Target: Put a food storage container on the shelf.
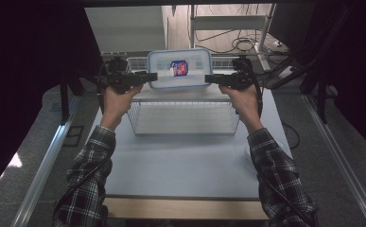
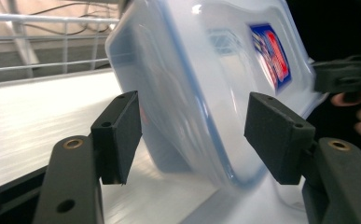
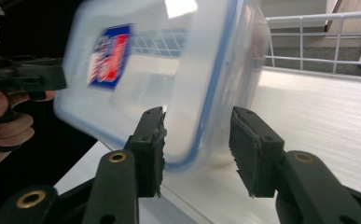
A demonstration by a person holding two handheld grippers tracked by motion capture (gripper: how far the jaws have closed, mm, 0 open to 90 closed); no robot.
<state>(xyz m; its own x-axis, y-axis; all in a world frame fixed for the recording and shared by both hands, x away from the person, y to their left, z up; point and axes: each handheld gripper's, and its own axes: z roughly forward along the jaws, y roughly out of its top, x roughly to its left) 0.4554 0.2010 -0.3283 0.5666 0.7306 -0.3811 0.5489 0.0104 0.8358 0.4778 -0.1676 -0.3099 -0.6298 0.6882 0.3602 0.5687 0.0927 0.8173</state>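
Standing tilted at the wire basket's (image 1: 183, 126) far edge, the lidded plastic container (image 1: 179, 69) sits between both tongs. The left gripper (image 1: 151, 76) gapes around its end without touching. The right gripper (image 1: 210, 78) brackets the other end, one pad touching the lid.

A translucent white plastic storage box (image 1: 180, 69) with a blue-edged lid and a blue-and-red label sits above a white wire basket (image 1: 184, 118) on a pale grey table (image 1: 180, 161), between black grippers held by black-and-white plaid sleeves (image 1: 88, 175).

Container (image 1: 179, 69) on wire basket (image 1: 183, 118) rear; left gripper (image 1: 148, 77) left, right gripper (image 1: 211, 78) right.
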